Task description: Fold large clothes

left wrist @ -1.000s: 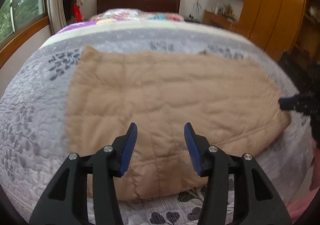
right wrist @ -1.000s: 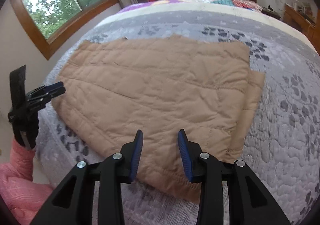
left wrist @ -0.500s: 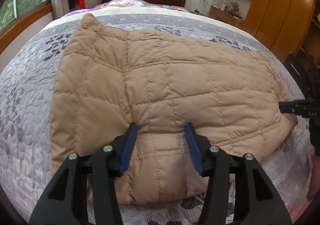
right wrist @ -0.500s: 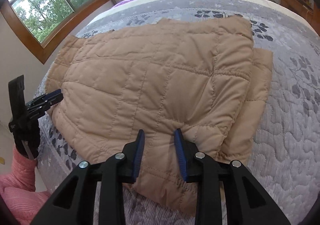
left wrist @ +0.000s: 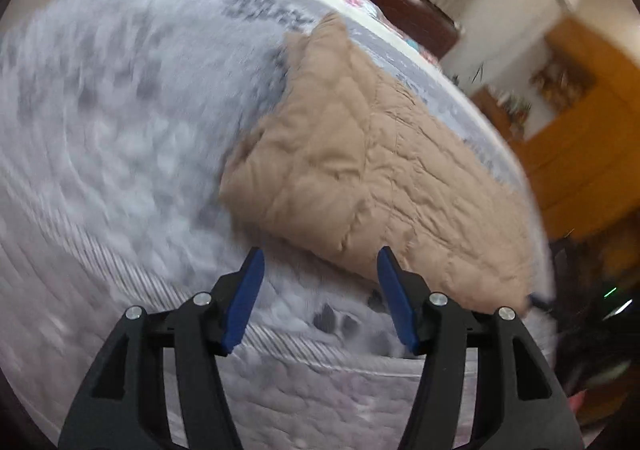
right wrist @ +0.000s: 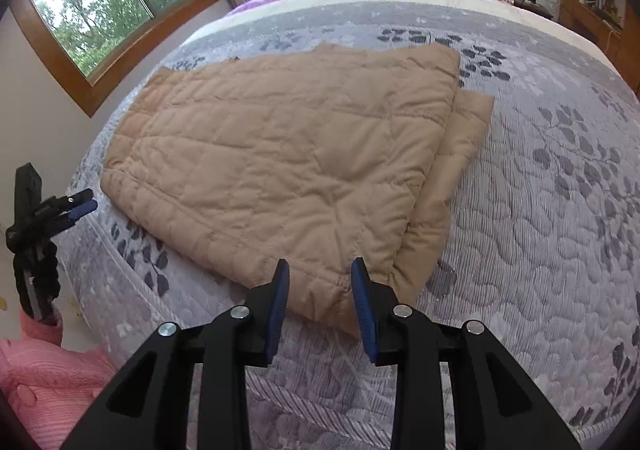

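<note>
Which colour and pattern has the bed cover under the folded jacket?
The bed cover is light grey, quilted, with dark grey leaf sprigs. The right wrist view shows it best; the tan jacket lies on it.

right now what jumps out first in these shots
A tan quilted jacket lies folded on the grey leaf-print bedspread, a lower layer sticking out on its right. The right tool hangs open at its near edge, and the left tool is open over bare bedspread by its corner.

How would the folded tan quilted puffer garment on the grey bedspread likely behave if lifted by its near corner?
The tan quilted garment would probably droop, being soft and puffy. Its folded layers, offset at the right edge, may slide apart. It looks light for its bulk.
</note>
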### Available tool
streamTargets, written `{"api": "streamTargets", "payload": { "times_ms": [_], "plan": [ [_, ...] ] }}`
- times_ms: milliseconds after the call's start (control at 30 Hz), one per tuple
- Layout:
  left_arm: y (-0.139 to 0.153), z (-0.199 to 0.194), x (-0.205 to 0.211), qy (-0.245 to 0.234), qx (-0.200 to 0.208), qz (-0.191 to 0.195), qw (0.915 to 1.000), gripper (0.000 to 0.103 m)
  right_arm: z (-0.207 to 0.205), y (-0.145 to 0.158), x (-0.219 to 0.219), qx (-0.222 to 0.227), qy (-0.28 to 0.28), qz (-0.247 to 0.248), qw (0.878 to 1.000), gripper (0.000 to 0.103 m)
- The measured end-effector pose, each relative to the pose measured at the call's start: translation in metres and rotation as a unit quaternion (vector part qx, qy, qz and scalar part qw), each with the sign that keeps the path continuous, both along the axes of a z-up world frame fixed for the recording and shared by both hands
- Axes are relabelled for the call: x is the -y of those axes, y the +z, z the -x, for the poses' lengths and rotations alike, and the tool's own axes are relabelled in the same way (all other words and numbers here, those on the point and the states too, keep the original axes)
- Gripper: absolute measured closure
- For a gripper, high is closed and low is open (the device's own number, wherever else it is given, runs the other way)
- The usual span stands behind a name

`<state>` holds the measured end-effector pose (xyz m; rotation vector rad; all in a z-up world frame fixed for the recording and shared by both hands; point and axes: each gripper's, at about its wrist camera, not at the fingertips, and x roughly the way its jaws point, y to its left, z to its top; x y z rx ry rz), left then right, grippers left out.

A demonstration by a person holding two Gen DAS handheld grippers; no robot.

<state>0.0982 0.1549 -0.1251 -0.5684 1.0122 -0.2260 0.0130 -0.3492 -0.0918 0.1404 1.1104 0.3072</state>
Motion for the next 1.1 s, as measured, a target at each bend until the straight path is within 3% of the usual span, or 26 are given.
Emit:
{"api": "streamTargets", "payload": {
  "times_ms": [133,267,567,700,833,1100],
  "plan": [
    [-0.018,-0.003,-0.008,0.029,-0.011,0.077,0.9966,0.044,-0.003,-0.004,0.002,-0.004,0.000,-0.003,1.000,0.072],
    [-0.029,-0.012,-0.014,0.058,0.000,0.111,0.9922,0.044,-0.004,-0.009,0.005,-0.009,0.000,-0.011,1.000,0.072],
    [-0.042,-0.028,-0.025,0.109,0.011,0.132,0.9851,0.049,-0.007,-0.012,0.007,-0.018,0.000,-0.015,1.000,0.073],
    [-0.051,-0.029,-0.030,0.137,0.007,0.147,0.9796,0.065,-0.012,-0.020,0.009,-0.032,-0.002,-0.022,0.999,0.074],
    [-0.053,-0.026,-0.029,0.140,-0.002,0.136,0.9809,0.079,-0.015,-0.025,0.009,-0.039,-0.003,-0.024,0.999,0.074],
    [-0.061,-0.025,-0.034,0.137,-0.003,0.138,0.9809,0.088,-0.017,-0.035,0.003,-0.032,0.002,-0.006,0.999,0.074]
  ]
}}
